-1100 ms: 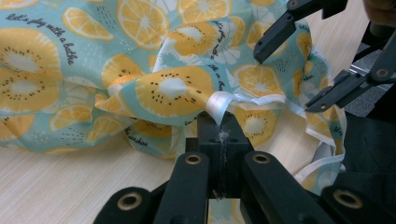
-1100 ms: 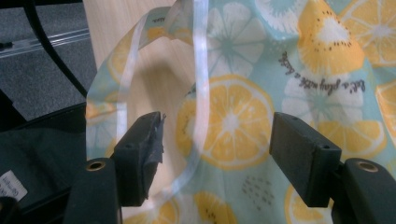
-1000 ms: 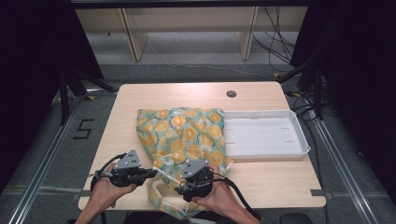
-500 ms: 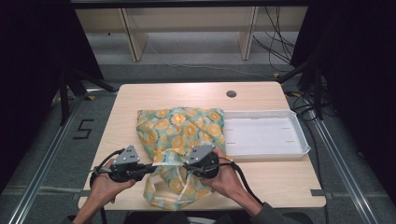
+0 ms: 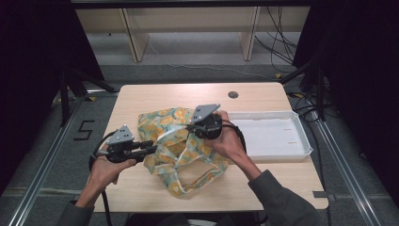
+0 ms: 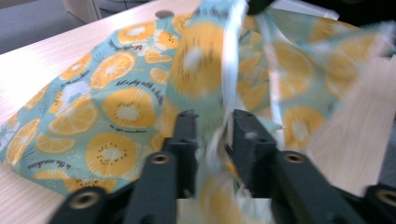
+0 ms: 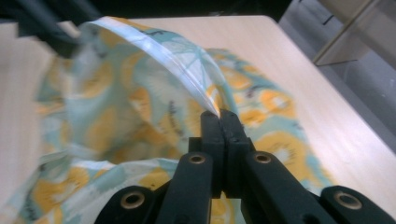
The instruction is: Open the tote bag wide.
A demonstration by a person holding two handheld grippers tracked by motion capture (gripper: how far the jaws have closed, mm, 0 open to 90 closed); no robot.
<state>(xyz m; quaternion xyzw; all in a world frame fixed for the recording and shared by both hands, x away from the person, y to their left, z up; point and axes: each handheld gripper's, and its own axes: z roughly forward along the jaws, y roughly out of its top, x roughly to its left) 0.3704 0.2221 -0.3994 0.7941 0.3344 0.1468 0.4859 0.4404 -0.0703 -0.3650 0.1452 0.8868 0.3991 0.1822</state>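
Observation:
A teal cloth bag (image 5: 175, 123) printed with orange and kiwi slices lies crumpled on the middle of the wooden table (image 5: 155, 96). My right gripper (image 5: 190, 126) is lifted above the bag and shut on its pale rim, as the right gripper view shows at my jaw tips (image 7: 219, 114) with the bag (image 7: 116, 107) hanging below. My left gripper (image 5: 153, 148) sits low at the bag's left front edge. In the left gripper view, blurred cloth of the bag (image 6: 116, 93) is bunched between my jaws (image 6: 212, 126). The rim stretches taut between both grippers. A handle loop (image 5: 188, 181) lies toward the front edge.
A shallow white tray (image 5: 301, 141) stands just right of the bag, close to my right hand. A dark round hole (image 5: 233, 94) sits in the tabletop at the back. Bare wood lies behind the bag. Shelving and cables stand beyond the table.
My right gripper has risen and moved back and to the right with the bag's rim, pulling the mouth open. The left gripper has kept its hold near the front left.

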